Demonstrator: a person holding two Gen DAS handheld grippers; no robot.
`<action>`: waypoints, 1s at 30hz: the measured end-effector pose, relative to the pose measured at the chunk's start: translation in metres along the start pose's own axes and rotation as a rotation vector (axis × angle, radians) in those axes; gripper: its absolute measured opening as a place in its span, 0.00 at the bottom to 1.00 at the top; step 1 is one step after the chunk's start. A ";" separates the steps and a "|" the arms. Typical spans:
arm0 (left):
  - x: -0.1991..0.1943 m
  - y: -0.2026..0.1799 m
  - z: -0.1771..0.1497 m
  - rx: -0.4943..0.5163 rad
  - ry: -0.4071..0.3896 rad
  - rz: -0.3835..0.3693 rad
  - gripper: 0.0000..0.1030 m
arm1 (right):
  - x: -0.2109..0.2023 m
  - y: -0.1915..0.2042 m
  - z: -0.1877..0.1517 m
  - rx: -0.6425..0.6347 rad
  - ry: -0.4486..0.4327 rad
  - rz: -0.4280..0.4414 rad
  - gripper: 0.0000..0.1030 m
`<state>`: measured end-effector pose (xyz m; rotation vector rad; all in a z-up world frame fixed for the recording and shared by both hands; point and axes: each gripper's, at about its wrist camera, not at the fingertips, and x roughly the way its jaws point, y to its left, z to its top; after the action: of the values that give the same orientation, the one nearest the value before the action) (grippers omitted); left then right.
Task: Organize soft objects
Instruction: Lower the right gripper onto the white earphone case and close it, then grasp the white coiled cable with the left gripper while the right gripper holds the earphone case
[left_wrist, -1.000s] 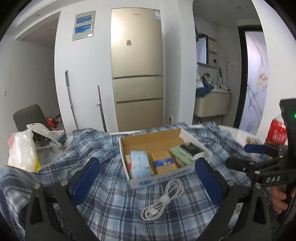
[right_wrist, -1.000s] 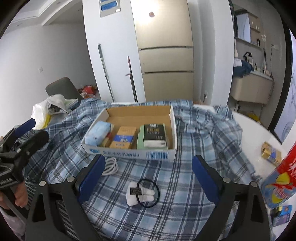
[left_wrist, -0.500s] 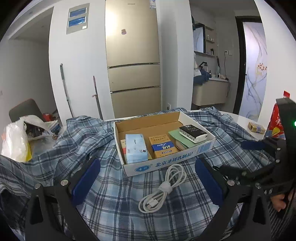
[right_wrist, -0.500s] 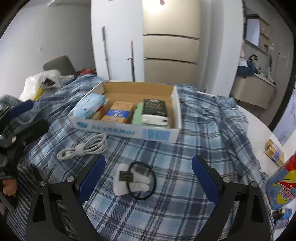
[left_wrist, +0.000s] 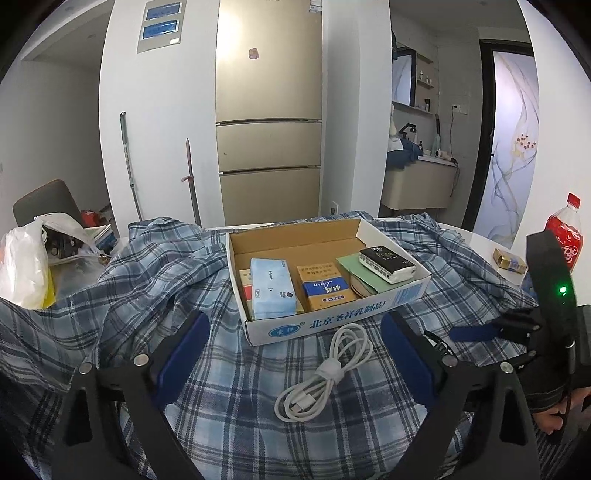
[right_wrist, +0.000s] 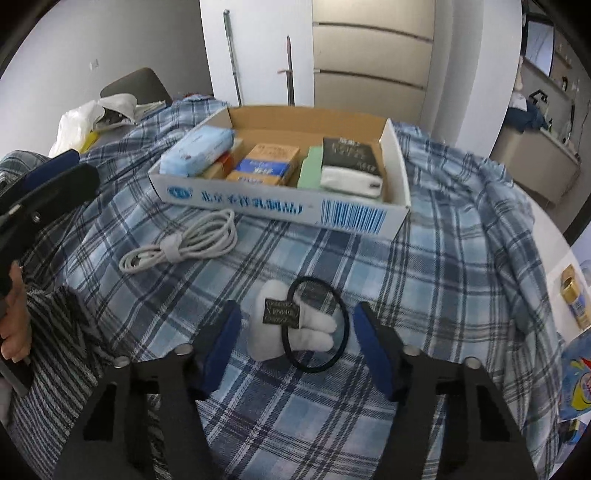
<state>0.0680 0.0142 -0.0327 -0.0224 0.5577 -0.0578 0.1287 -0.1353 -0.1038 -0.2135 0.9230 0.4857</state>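
A white soft item with a dark tag (right_wrist: 291, 326) and a black hair band (right_wrist: 314, 324) around it lies on the plaid cloth. My right gripper (right_wrist: 297, 338) is open, its blue pads (right_wrist: 221, 341) on either side of the item, not touching it. A coiled white cable (left_wrist: 327, 373) (right_wrist: 184, 243) lies in front of an open cardboard box (left_wrist: 332, 321) (right_wrist: 280, 206). The box holds a light blue tissue pack (left_wrist: 271, 282), an orange packet (left_wrist: 325, 286), a green pad and a black-and-white pack (left_wrist: 388, 264). My left gripper (left_wrist: 295, 354) is open and empty, low above the cable.
A blue plaid cloth (left_wrist: 155, 277) covers the round table. A white plastic bag (left_wrist: 26, 269) sits at the left. A red cola bottle (left_wrist: 565, 236) and a small yellow box (left_wrist: 509, 260) stand at the right. A fridge (left_wrist: 267, 110) is behind.
My right gripper has dropped and moved forward to straddle the white soft item. My left gripper has moved closer to the box and cable. Both stay open.
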 end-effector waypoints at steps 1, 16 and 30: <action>0.000 0.000 0.000 0.001 0.000 0.000 0.92 | 0.002 0.000 0.000 0.000 0.010 0.003 0.50; 0.006 0.001 0.000 -0.003 0.041 -0.030 0.74 | 0.002 0.000 -0.001 -0.007 -0.002 0.038 0.19; 0.043 -0.020 0.000 0.214 0.275 -0.163 0.40 | -0.037 0.011 0.001 -0.050 -0.210 0.018 0.18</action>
<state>0.1037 -0.0082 -0.0547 0.1507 0.8212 -0.2822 0.1055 -0.1362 -0.0733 -0.1958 0.7088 0.5378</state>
